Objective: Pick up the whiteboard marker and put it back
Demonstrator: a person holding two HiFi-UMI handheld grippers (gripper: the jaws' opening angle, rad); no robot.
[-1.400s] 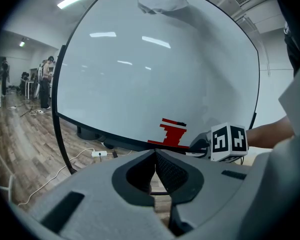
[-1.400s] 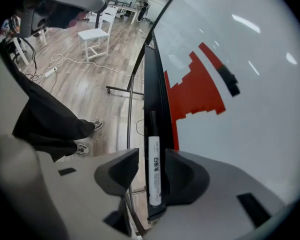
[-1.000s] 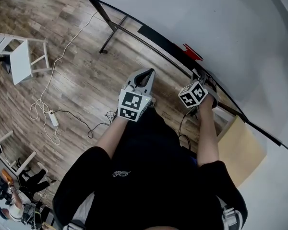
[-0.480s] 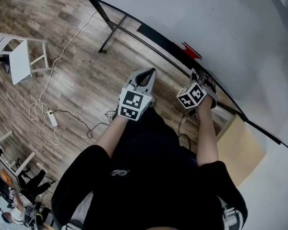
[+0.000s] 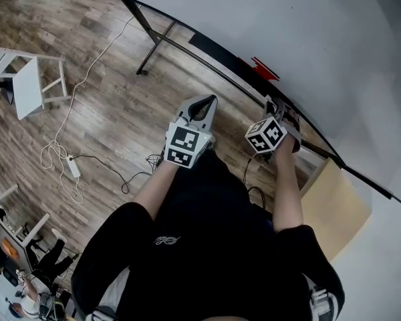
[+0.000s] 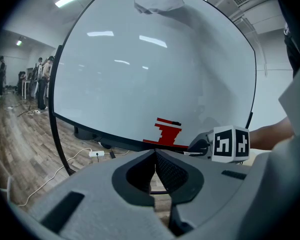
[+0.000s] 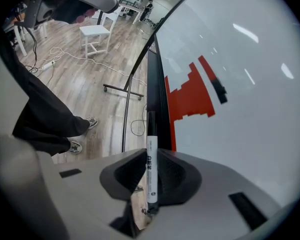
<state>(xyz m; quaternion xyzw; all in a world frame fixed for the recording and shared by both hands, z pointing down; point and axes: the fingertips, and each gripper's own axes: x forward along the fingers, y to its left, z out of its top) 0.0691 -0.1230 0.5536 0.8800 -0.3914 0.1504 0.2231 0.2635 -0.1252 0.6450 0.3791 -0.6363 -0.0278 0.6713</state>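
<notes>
whiteboard (image 5: 287, 25) blocks ahead (tray ledge (image 7: 155, 79) too), open floor (image 5: 100, 105) left

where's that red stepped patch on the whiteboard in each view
Head view: red stepped patch upper centre-right, at the bottom edge of the whiteboard.
Left gripper view: centre, low on the board.
Right gripper view: centre-right.
Shared landmark: the board's black bottom rail.

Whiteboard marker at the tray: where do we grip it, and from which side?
White barrel, mid-length, one pad on each long side. The whiteboard marker is a slim straight cylinder parallel to the tray, whiteboard close behind, so probably come from the room side. The right gripper has just been closing that way, marker between its jaws.
</notes>
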